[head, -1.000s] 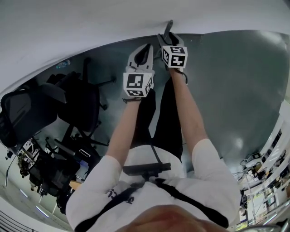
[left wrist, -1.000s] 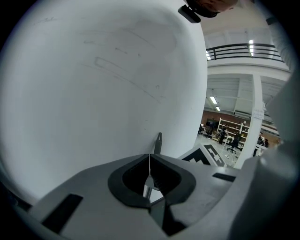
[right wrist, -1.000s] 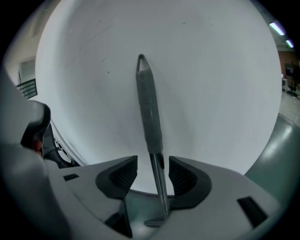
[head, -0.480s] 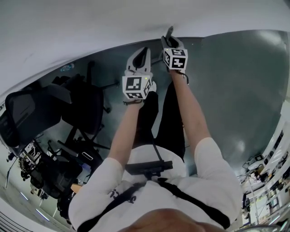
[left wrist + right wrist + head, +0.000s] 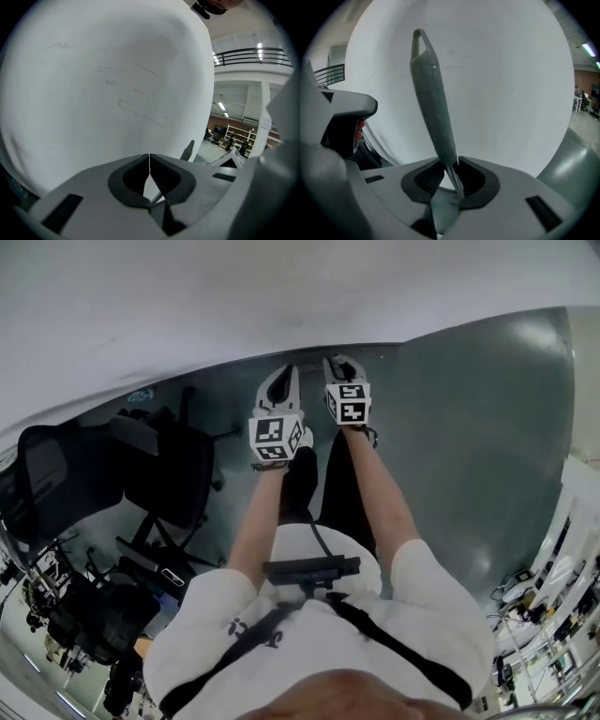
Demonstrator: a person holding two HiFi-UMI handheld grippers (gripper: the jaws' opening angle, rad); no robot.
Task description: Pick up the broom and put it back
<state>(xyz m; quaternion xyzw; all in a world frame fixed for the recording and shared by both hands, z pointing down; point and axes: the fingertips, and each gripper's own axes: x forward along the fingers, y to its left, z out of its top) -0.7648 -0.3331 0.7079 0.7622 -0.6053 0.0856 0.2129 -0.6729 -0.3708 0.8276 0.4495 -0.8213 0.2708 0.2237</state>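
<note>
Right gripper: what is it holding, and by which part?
The right gripper holds the broom by its thin shaft, where it meets the grey grip. The left gripper is shut on nothing.

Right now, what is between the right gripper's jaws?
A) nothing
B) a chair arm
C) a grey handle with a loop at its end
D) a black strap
C: in the right gripper view, the right gripper is shut on the grey broom handle, whose loop end stands against the white wall.
</note>
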